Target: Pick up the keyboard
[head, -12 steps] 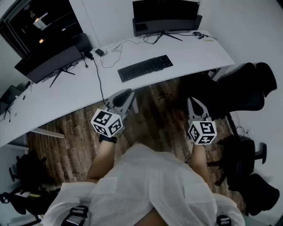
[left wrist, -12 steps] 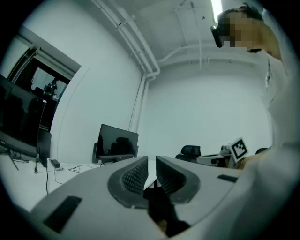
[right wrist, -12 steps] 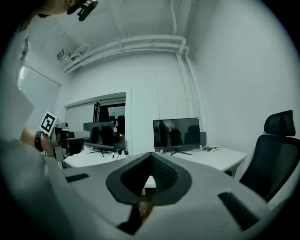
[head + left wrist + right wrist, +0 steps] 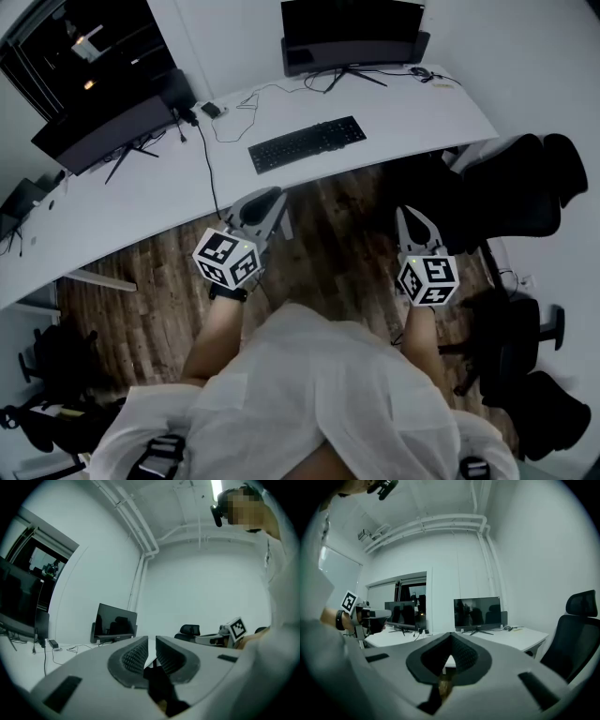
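A black keyboard lies on the white desk, ahead of both grippers. My left gripper hovers over the wooden floor short of the desk's front edge, its jaws shut with only a thin slit between them and nothing held. My right gripper is further right, also short of the desk, jaws shut and empty. In the left gripper view the jaw tips point level toward a monitor. In the right gripper view the closed jaws face the desk and a monitor.
Two dark monitors stand on the desk, with cables trailing over it. Black office chairs crowd the right side, and another chair is close on the right in the right gripper view. Wooden floor lies below.
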`<state>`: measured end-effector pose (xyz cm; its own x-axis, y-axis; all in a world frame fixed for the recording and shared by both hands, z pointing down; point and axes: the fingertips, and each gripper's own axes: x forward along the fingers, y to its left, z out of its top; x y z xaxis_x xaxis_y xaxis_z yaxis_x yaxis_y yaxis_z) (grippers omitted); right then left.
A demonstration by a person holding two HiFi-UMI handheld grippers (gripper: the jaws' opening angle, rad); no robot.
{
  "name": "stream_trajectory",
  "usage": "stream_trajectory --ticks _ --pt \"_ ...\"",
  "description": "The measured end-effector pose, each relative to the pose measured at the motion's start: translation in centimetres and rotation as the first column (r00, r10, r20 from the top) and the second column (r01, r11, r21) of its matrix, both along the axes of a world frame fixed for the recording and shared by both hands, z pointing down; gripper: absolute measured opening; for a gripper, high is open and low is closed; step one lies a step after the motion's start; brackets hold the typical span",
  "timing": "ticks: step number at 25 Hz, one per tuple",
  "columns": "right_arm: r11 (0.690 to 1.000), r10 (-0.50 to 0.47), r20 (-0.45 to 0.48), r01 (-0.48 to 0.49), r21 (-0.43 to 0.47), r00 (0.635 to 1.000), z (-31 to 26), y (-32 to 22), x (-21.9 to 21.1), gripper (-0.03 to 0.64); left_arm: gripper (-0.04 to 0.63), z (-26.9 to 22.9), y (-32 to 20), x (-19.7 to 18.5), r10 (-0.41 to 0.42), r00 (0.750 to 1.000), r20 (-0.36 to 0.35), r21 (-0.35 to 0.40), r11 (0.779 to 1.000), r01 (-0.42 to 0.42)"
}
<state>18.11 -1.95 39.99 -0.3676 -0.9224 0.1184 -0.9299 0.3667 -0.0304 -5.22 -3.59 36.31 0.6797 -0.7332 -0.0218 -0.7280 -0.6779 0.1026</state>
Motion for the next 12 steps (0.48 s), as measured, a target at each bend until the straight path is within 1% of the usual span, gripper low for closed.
stream_trajectory --ticks 3,6,12 --pt "1.000 -0.017 0.017 0.017 -0.001 1.000 0.0 0.0 0.1 0.002 0.046 0.0 -0.1 0.6 0.008 1.000 -0.002 0.000 1.000 -0.008" --pt "1.000 -0.013 0.044 0.013 0.004 0.999 -0.2 0.0 0.5 0.003 0.047 0.0 -0.3 1.1 0.015 1.000 -0.003 -0.003 1.000 -0.015" --pt "1.000 0.004 0.028 -0.004 -0.008 1.000 0.3 0.5 1.4 0.003 0.048 0.6 -0.3 2.6 0.044 0.999 -0.006 -0.019 0.999 -0.044"
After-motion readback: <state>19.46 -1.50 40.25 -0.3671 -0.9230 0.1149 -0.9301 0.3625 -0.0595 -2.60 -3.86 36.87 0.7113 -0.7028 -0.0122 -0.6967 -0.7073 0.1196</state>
